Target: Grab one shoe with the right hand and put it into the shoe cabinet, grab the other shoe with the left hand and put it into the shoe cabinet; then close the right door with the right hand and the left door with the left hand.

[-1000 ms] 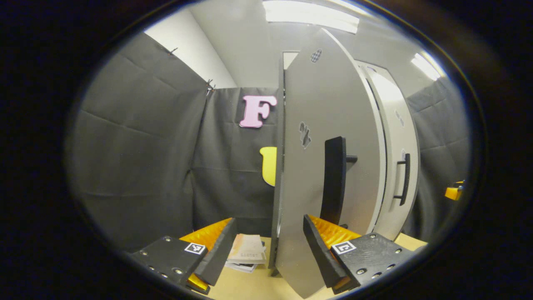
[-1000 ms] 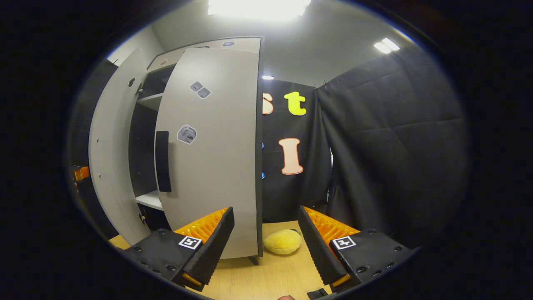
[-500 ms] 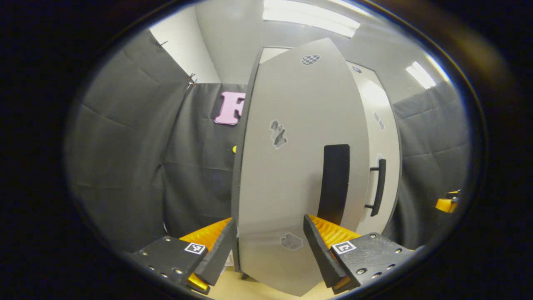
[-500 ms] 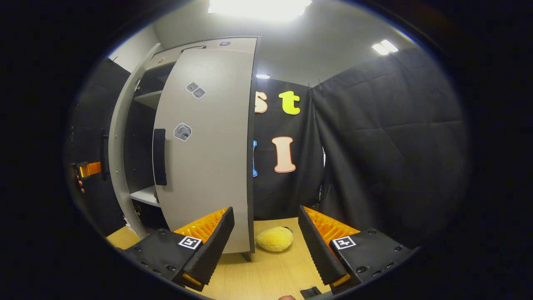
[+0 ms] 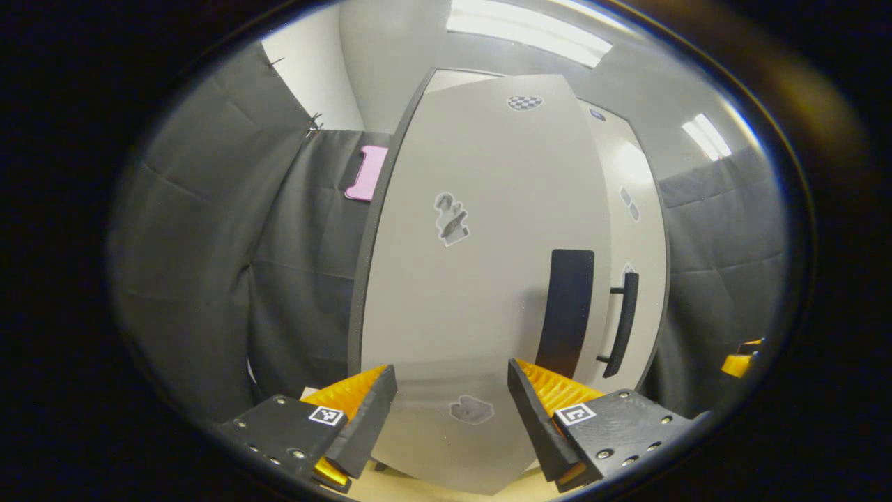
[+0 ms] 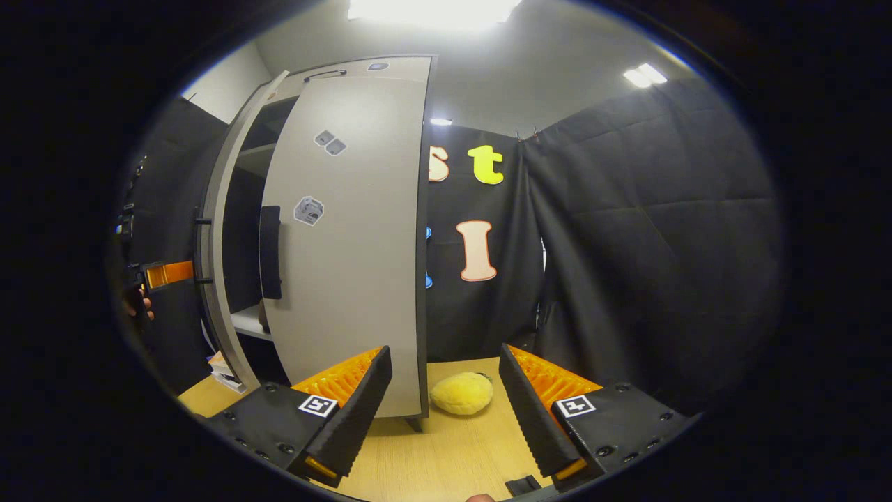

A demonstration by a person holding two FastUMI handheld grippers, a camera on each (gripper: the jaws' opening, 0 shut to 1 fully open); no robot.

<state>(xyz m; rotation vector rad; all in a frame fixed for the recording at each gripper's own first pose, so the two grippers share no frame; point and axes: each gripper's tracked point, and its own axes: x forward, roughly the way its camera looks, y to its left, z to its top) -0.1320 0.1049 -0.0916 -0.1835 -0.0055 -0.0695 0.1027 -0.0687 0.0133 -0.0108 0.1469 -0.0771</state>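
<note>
Left gripper (image 5: 449, 401), in the left gripper view, fingers spread and holding nothing, faces the outer panel of the left door (image 5: 481, 279), close in front of it; whether a fingertip touches the panel cannot be told. The door's dark handle (image 5: 568, 314) lies to the right of the gripper's line, and beyond it the right door (image 5: 637, 265) shows with its own bar handle. Right gripper (image 6: 446, 411), in the right gripper view, likewise released and empty, hangs over the wooden floor (image 6: 453, 460) before the right door, near a yellow plush toy (image 6: 461, 392). In that view a dark gap between the two doors exposes a shelf (image 6: 249, 322) of the shoe cabinet (image 6: 362, 68); neither door appears fully shut. The shoes are presumably inside, but cannot be made out. Risks, as judged: a hard push could make the left door rebound; the doors could collide at the meeting edge if both swing together; the open fingers could snag the handle.
</note>
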